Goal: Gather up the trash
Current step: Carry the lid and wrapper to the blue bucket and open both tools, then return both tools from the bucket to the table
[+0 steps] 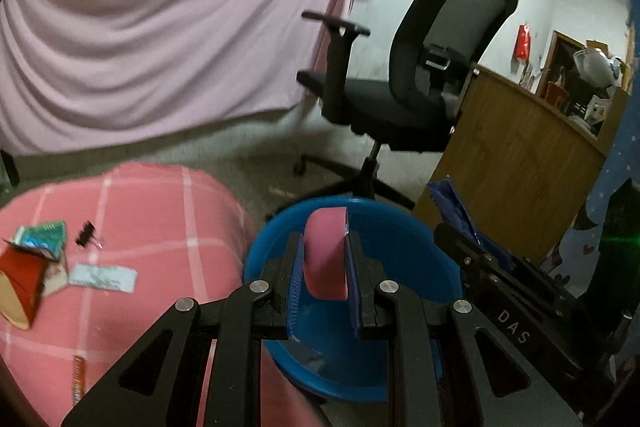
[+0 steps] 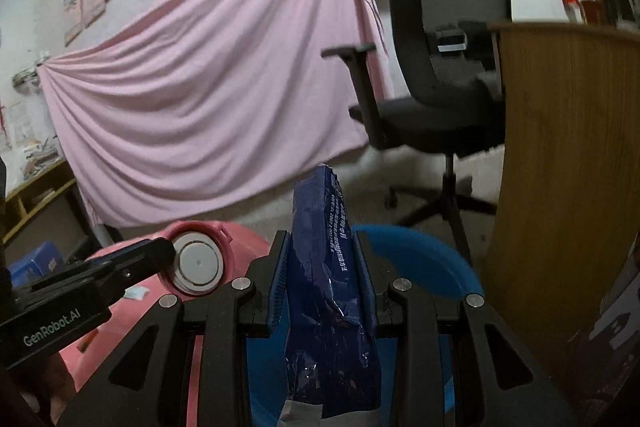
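Because both pieces are meant for the blue basin (image 1: 280,247), a pink cup (image 1: 326,251) is pinched by the left gripper (image 1: 325,275) above it, and a blue wrapper (image 2: 324,267) is clamped upright by the right gripper (image 2: 322,279) over the rim; more scraps (image 1: 36,255) are left on the pink checked cloth (image 1: 160,227).

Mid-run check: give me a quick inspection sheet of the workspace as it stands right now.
Surface: pink checked cloth, beside the blue basin.
Job's things: pink container in left gripper; blue snack wrapper in right gripper; both over the basin.
Clutter: torn packets, paper slip, binder clip on the cloth.
Grippers: both shut on loads.
Cables: nothing seen.
Surroundings: office chair, wooden desk, pink drape.
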Tool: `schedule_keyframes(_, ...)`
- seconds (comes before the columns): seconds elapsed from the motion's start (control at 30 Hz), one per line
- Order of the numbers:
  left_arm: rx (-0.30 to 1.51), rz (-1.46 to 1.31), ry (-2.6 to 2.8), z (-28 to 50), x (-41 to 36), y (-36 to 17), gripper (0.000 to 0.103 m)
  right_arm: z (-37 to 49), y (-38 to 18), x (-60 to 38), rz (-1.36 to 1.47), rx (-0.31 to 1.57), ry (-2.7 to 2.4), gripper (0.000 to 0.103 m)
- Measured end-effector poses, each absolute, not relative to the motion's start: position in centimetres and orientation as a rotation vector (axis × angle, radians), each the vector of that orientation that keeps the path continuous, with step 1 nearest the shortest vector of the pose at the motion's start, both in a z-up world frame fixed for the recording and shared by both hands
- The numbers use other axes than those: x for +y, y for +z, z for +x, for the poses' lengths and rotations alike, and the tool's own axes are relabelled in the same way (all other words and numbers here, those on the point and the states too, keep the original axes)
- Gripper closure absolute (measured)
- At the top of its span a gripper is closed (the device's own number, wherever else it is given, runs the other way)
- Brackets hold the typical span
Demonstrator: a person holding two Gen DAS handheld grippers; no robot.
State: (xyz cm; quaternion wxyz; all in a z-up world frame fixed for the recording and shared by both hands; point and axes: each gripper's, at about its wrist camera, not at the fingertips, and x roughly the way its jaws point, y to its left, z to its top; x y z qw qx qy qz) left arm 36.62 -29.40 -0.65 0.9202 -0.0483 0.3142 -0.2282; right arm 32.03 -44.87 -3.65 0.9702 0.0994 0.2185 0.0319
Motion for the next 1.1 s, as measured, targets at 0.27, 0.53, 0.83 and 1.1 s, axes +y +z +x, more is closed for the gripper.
schedule_keyframes(0.27, 0.752, -0.101, -0.464, 38.4, -30.4, -2.2, 0.086, 33.1, -5.6, -46.5, 0.257, 0.546, 0.048, 0.069)
schedule_keyframes(0.53, 0.791, -0.123, -0.44, 38.7, -29.6, -2.5, 0.083, 33.9, -6.6, -47.0, 0.277, 0.609, 0.037, 0.064)
schedule_keyframes(0.83, 0.771, -0.138, -0.356, 37.8, -27.5, -2.1, 0.061, 34.0, -6.7, -46.7, 0.248, 0.621, 0.027, 0.04)
schedule_keyframes(1.1, 0.736, -0.15, -0.302, 37.0, -25.9, -1.5, 0.045, 34.0, -6.1, -46.8, 0.254, 0.615, 0.018, 0.023)
